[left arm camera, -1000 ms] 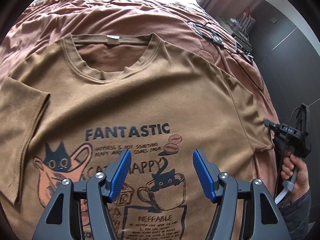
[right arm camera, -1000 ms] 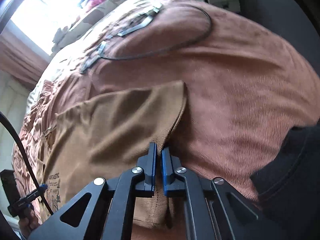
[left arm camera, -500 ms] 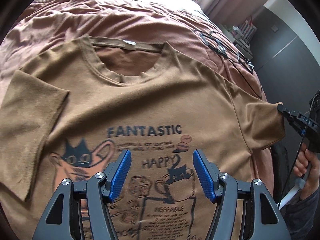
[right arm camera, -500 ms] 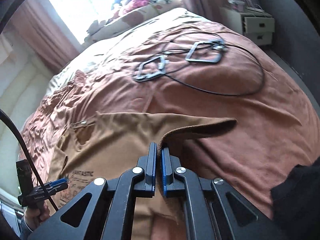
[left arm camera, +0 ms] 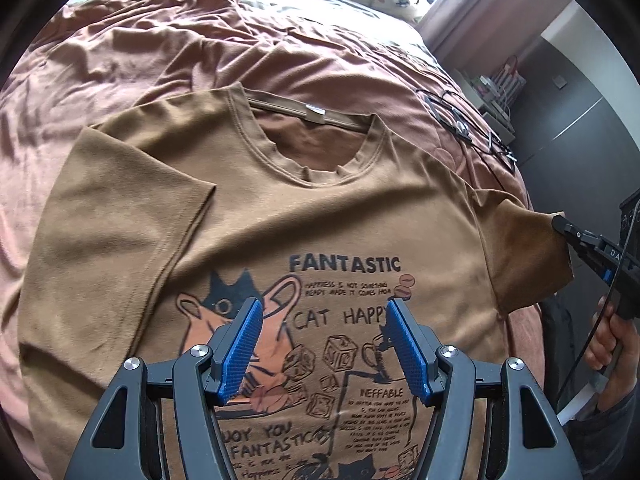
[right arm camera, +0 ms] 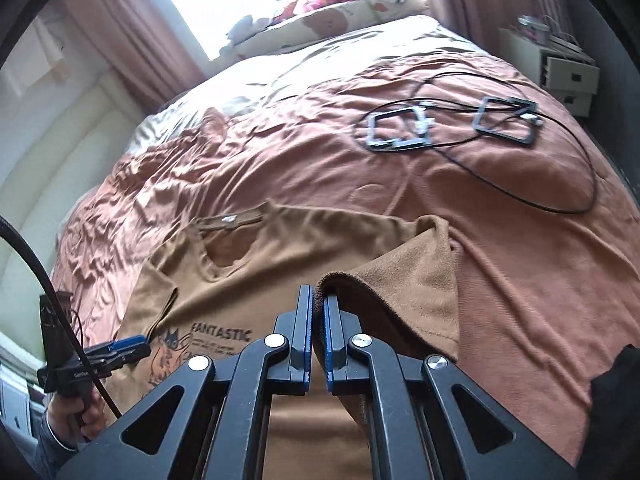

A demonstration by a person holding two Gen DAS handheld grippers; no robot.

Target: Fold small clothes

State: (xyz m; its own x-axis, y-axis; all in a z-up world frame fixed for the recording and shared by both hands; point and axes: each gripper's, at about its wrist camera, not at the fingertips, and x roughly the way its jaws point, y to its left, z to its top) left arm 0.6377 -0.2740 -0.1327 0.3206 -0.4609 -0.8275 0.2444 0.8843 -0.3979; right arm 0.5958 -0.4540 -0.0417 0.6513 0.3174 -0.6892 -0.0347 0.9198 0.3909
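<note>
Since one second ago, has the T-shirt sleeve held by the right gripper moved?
Yes. The sleeve, clamped in the right gripper, has risen off the bedspread and now folds toward the shirt's chest.

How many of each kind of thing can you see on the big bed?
Brown T-shirt with cat prints: 1
Grey square frames joined by a black cable: 2
Patterned pillow at the head of the bed: 1
Grippers above the shirt, left gripper open, right gripper pinching a sleeve: 2
Total: 6
</note>
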